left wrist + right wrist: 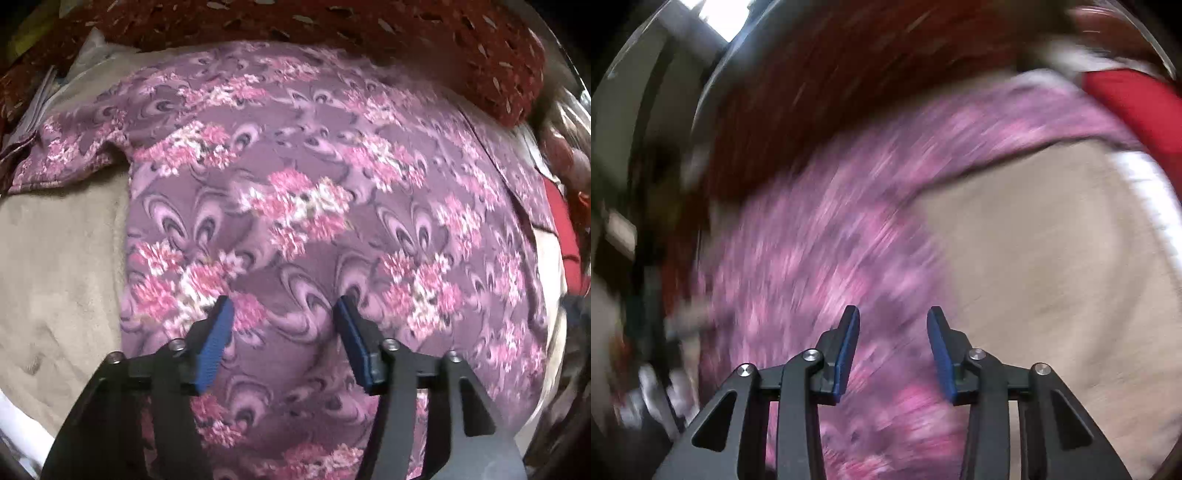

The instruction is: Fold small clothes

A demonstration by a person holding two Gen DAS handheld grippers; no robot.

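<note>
Both claws have their blue pads apart, with nothing between them. Left claw [284, 306] is over the purple flowery top [314, 206], near its bottom part. Right claw [893, 317] is over the side edge of the same top [820, 236], where purple cloth meets the tan blanket [1052, 258]. The right wrist view is very blurry, so small things there are hard to tell.

The top has pink and white flower bunches and swirly shapes all over. It lies spread out flat on the blanket [59, 258], which looks soft and covers the surface under it. One short sleeve [70, 155] sticks out to the side and lies on the blanket too.

Past the far end of the top is a dark red cloth with small light marks [461, 48]. It touches or covers the top's far edge. A bright red thing [565, 236] sits at the side, just beside the top, and it shows in the right wrist view as well [1134, 110]. A white strip [1152, 199] runs along the blanket's edge next to it.

Far back in the right wrist view there is a bright light patch [724, 14] and dark shapes that are too smeared to name.
</note>
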